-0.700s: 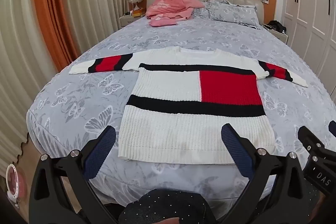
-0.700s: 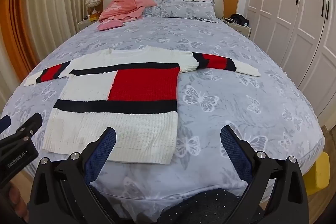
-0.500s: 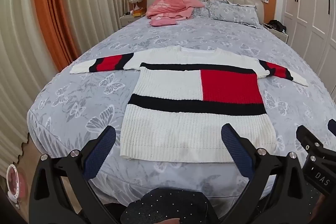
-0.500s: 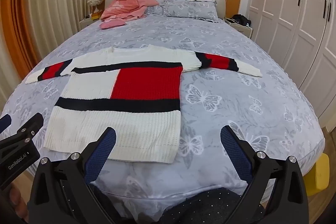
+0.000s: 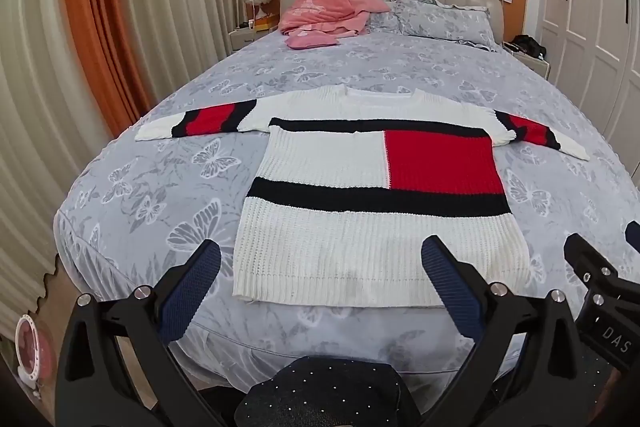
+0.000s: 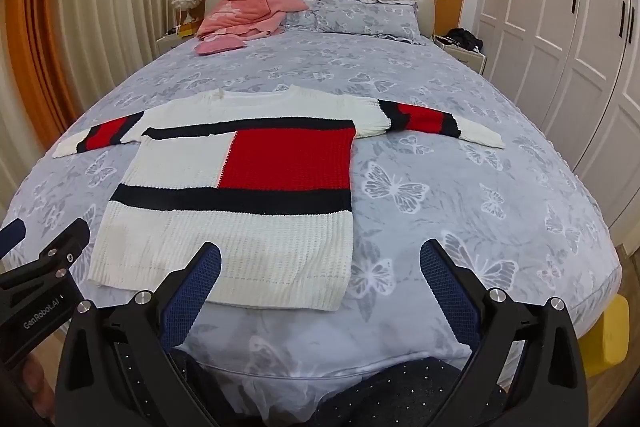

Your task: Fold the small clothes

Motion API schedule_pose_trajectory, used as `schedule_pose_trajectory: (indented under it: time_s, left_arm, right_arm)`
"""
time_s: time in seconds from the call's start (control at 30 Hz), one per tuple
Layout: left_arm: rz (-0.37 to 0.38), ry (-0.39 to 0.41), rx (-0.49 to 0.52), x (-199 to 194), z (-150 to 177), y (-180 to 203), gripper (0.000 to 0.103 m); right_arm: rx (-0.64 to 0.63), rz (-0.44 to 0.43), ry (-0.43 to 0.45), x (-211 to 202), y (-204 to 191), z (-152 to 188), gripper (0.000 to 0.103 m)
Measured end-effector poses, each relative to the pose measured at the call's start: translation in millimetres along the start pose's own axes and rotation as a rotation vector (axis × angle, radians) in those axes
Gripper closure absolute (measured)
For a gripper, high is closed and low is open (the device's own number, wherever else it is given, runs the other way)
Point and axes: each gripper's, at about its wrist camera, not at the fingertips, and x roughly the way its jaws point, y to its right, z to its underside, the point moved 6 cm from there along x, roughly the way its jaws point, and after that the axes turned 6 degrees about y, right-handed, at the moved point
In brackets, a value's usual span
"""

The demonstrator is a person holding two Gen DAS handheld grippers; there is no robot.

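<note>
A white knit sweater (image 5: 372, 203) with a red block and dark navy stripes lies flat on the bed, both sleeves spread out sideways, hem toward me. It also shows in the right wrist view (image 6: 240, 195). My left gripper (image 5: 320, 267) is open and empty, held above the bed's near edge in front of the hem. My right gripper (image 6: 320, 267) is open and empty, over the hem's right corner and the bedspread beside it. Each gripper shows at the edge of the other's view.
The bed (image 5: 160, 187) has a grey butterfly-print cover. A pink garment heap (image 5: 328, 7) and pillows (image 5: 444, 19) lie at the headboard. Curtains hang at the left, white wardrobes (image 6: 560, 27) stand at the right. A yellow object (image 6: 612, 331) sits on the floor at the right.
Both grippers have drifted slightly, so the sweater sits a little differently in each view. Both stay open and the sweater has not moved.
</note>
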Motion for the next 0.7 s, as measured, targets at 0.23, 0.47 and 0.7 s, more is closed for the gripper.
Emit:
schedule_pose_trajectory:
  time_s: [0.23,0.47,0.7]
  left_arm:
    - [-0.004,0.000,0.021,1.5,-0.1,2.1,0.005]
    - [-0.015,0.002,0.026,1.1,-0.4,0.1,0.005]
    - [-0.015,0.002,0.025,-0.1,0.2,-2.7,0.005]
  right_arm:
    - [-0.001,-0.008,0.006,-1.8,-8.5,-0.5,0.005]
    - [0.005,-0.020,0.011,-5.1,-9.6,-0.2,0.005]
    - [0.007,-0.022,0.012,-6.5,-10.3,-0.3,0.005]
